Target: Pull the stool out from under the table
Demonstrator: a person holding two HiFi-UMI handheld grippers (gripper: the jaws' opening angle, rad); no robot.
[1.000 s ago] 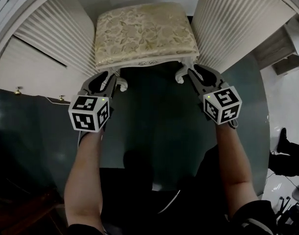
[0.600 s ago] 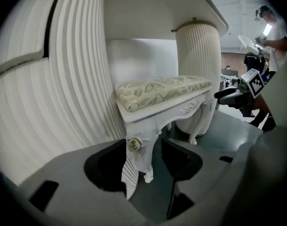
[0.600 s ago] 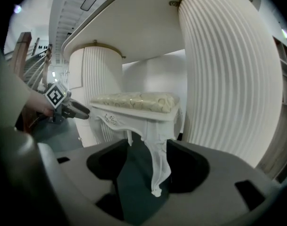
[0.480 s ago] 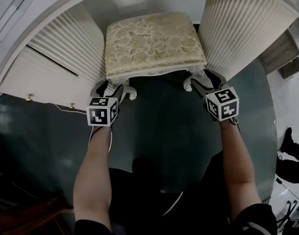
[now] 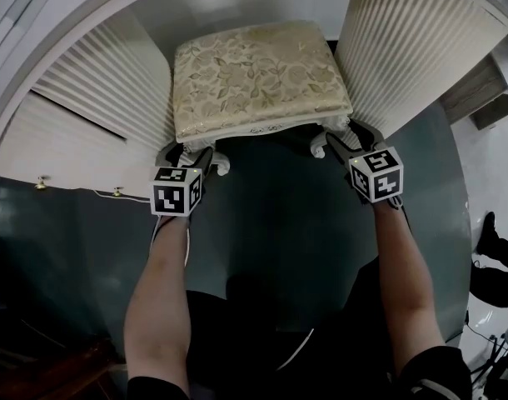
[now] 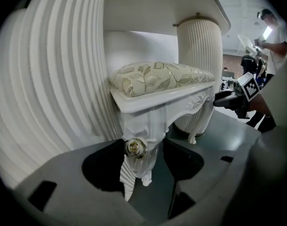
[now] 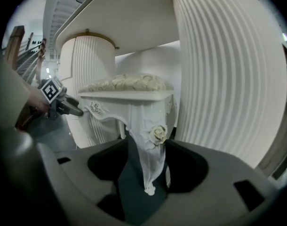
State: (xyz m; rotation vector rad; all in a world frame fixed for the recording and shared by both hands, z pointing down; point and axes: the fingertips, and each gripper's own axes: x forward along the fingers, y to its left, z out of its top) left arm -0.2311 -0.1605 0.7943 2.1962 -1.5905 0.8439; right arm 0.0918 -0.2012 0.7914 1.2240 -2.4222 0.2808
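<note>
- Now both grippers have come forward from just short of the legs. The left gripper (image 5: 189, 154) clamps the near-left leg (image 6: 136, 159), and the right gripper (image 5: 347, 137) clamps the near-right leg (image 7: 150, 149) (each at its carved rosette).
- So the pull can likely begin. The white carved stool with a gold leaf-patterned cushion (image 5: 258, 77) sits tucked between the white fluted table pedestals (image 5: 404, 48).
- Its legs are hard, curved and tapering, and it should slide on the glossy dark floor (image 5: 271, 215).
</note>
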